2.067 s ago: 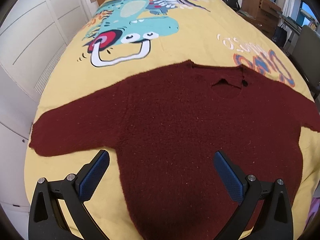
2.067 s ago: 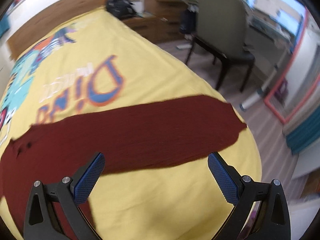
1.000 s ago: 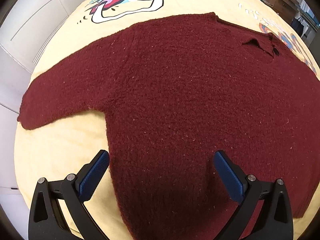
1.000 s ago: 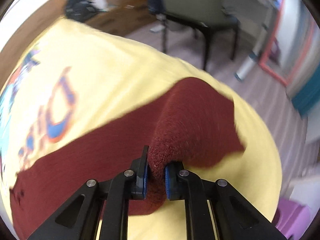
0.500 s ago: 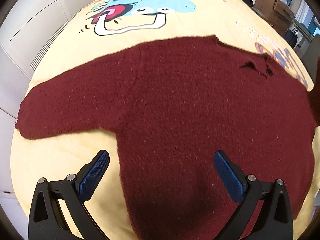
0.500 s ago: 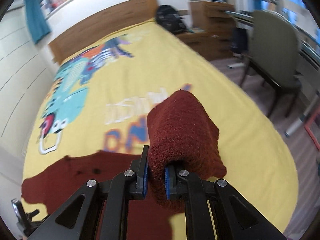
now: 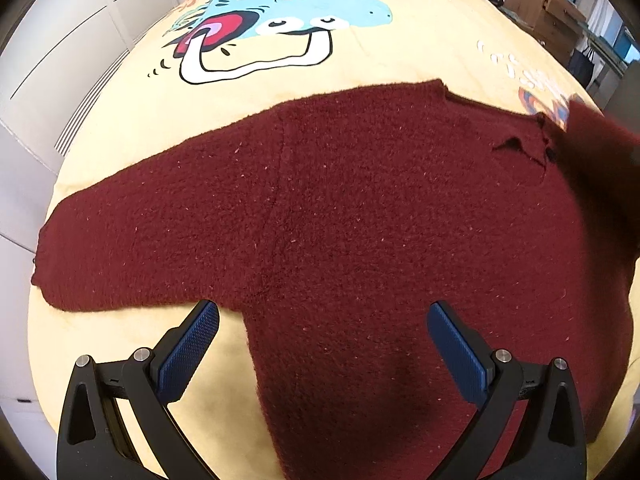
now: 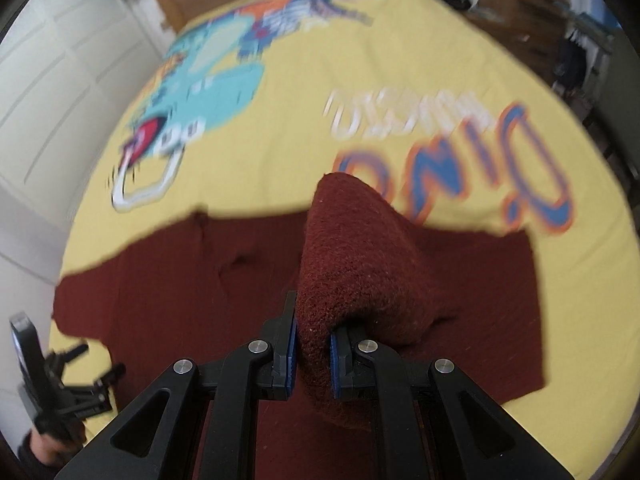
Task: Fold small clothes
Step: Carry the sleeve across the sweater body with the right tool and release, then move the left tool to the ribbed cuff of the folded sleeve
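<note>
The right claw (image 8: 311, 340), clamped on the dark red fuzzy sweater's (image 7: 360, 220) sleeve (image 8: 352, 256), carries it leftward over the body, toward the left claw (image 7: 322, 344), which gapes empty above the hem.

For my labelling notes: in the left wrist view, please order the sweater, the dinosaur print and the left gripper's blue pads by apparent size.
1. sweater, by far the largest.
2. dinosaur print, partly cut off at the top.
3. blue pads, alike to each other; being nearest the camera enlarges them.

Right gripper (image 8: 311, 346) clamped on a raised fold of dark red sweater (image 8: 168, 292) (sleeve end, bunched between blue-padded fingers (image 8: 291, 344)). Rest of garment flat on yellow bedspread (image 8: 288, 128). Left gripper (image 8: 48, 396) at lower left.
</note>
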